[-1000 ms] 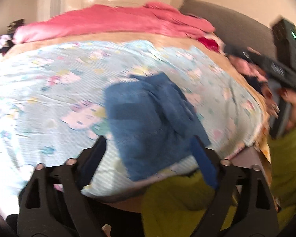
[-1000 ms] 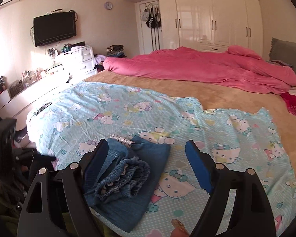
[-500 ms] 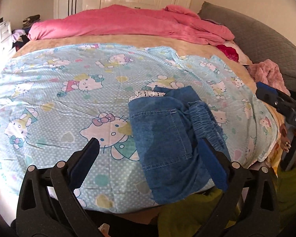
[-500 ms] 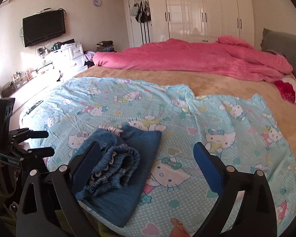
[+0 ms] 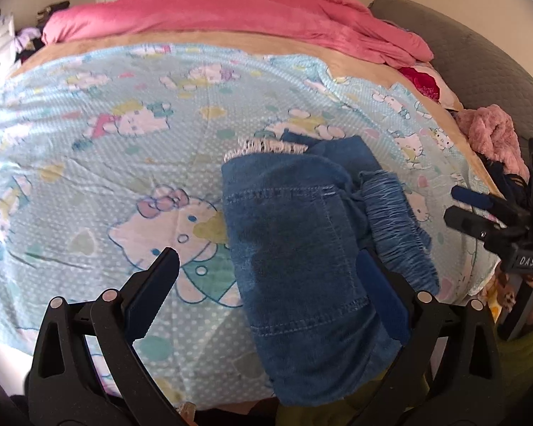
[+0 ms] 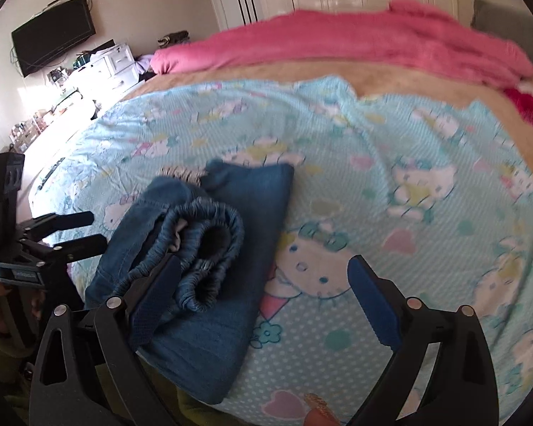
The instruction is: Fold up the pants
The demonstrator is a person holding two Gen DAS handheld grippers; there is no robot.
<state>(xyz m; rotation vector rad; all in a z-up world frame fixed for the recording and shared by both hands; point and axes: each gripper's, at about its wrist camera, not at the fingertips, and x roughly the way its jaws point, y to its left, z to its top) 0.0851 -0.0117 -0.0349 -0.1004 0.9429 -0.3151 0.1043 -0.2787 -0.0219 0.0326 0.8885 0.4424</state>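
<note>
Blue denim pants [image 5: 302, 248] lie folded in a compact bundle near the front edge of the bed, the elastic waistband [image 6: 209, 248] bunched on top. They also show in the right wrist view [image 6: 227, 284]. My left gripper [image 5: 266, 277] is open and empty, its jaws above the pants' near end. My right gripper [image 6: 263, 284] is open and empty, hovering over the bundle's right edge. Each gripper shows in the other's view: the right one [image 5: 486, 213] at the right, the left one [image 6: 53, 234] at the left.
A light-blue Hello Kitty sheet [image 5: 124, 142] covers a tan blanket [image 6: 302, 71]. A pink duvet [image 5: 231, 14] is heaped at the far side. A grey headboard [image 5: 479, 64] and pink fluffy cloth [image 5: 494, 135] are right. Drawers [image 6: 117, 60] and a TV [image 6: 53, 42] stand left.
Both grippers have moved closer and lower toward the folded pants. The pants have not moved. Both stay open.
</note>
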